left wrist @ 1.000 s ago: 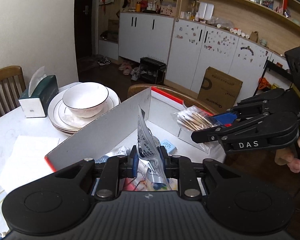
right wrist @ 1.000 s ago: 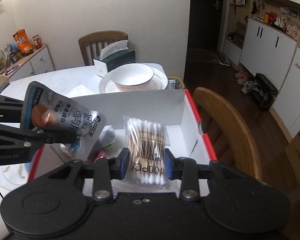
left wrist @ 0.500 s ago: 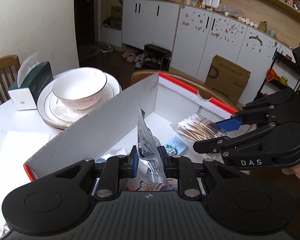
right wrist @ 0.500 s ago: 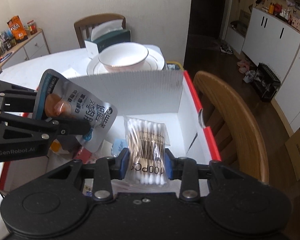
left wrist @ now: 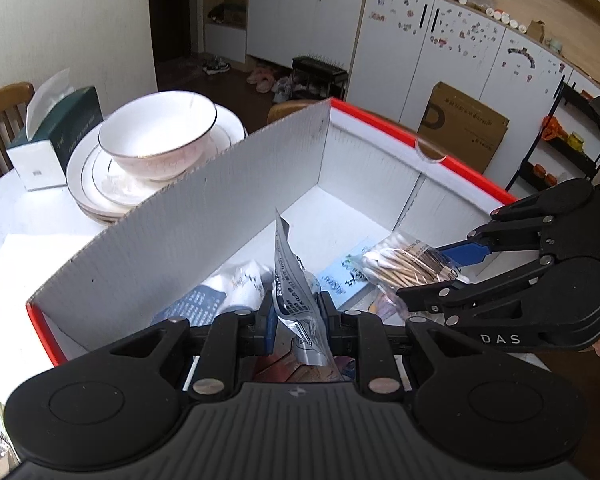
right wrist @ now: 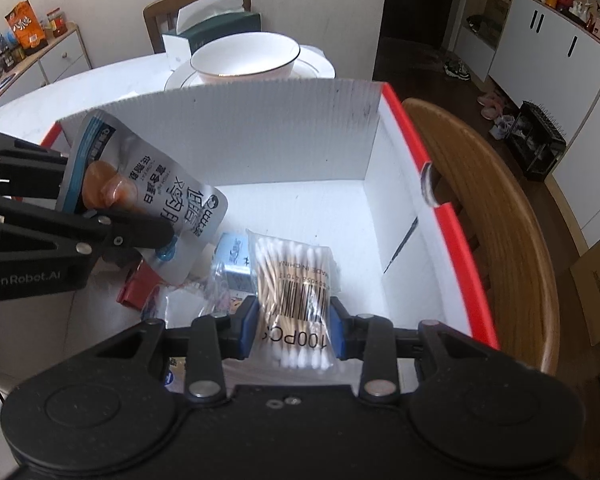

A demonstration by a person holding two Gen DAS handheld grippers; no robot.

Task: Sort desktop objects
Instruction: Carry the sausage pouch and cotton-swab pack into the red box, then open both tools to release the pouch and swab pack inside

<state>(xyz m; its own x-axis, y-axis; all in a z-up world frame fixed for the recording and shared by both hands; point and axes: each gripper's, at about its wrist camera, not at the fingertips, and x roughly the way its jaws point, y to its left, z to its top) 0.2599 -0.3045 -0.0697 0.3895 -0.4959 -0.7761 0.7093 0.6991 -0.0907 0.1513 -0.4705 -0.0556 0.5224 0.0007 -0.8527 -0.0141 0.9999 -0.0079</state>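
Observation:
My left gripper [left wrist: 296, 314] is shut on a silver foil pouch [left wrist: 294, 292] and holds it over the white box with a red rim [left wrist: 380, 168]. The pouch also shows in the right wrist view [right wrist: 156, 208]. My right gripper [right wrist: 294, 312] is shut on a clear bag of cotton swabs [right wrist: 296, 276] and holds it inside the box [right wrist: 420, 168]. The swab bag also shows in the left wrist view [left wrist: 404, 264]. Several small packets [right wrist: 232, 256] lie on the box floor under both grippers.
A white bowl on stacked plates [left wrist: 156, 136] and a green tissue box [left wrist: 56, 132] stand on the white table [left wrist: 16, 240] behind the box. A wooden chair [right wrist: 500, 216] is right of the box. Cabinets line the far wall.
Both grippers have moved lower and forward into the box, each still holding its item. The box wall now rises higher in both views.

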